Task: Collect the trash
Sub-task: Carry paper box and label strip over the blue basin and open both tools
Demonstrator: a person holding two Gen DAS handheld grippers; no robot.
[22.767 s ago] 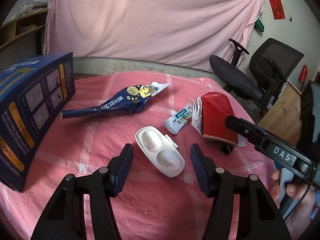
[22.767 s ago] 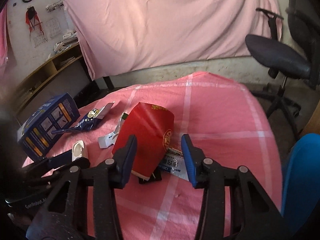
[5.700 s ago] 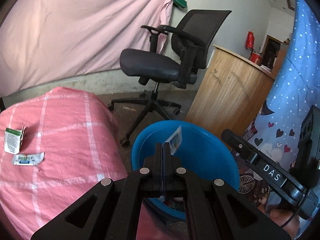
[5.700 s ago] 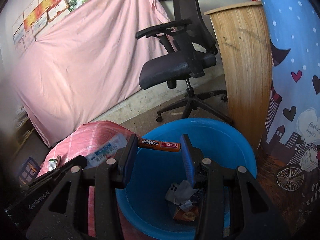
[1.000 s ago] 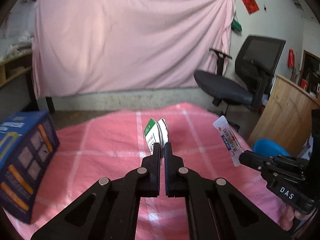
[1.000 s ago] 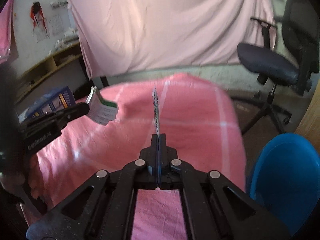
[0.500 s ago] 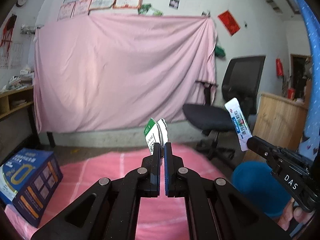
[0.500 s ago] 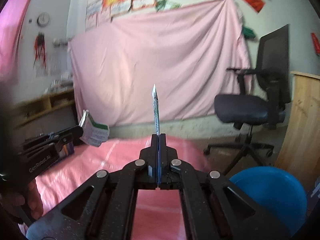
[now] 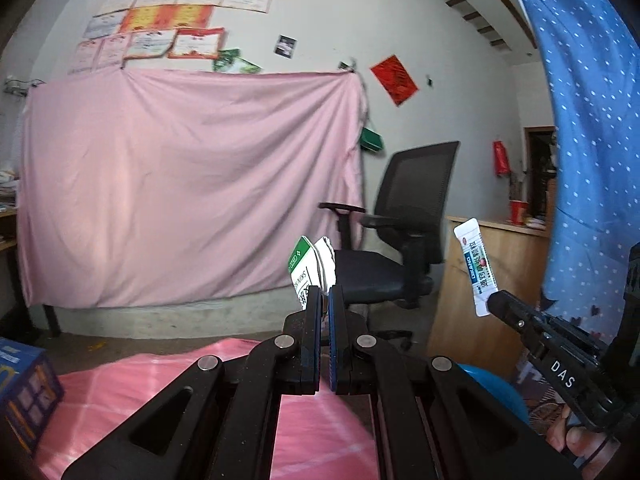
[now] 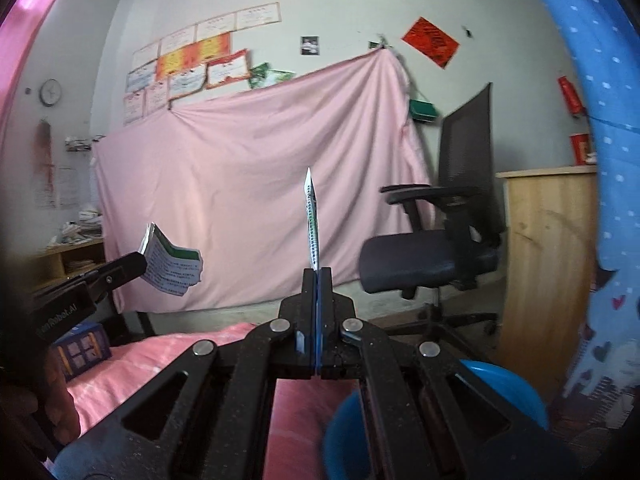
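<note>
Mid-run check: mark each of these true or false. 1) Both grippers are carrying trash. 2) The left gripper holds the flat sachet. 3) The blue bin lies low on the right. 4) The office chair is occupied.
1) True: the left gripper and right gripper each pinch an item.
2) False: it holds the green-and-white paper packet; the flat sachet is in the right gripper.
3) True: the blue bin sits low right.
4) False: the office chair is empty.
</note>
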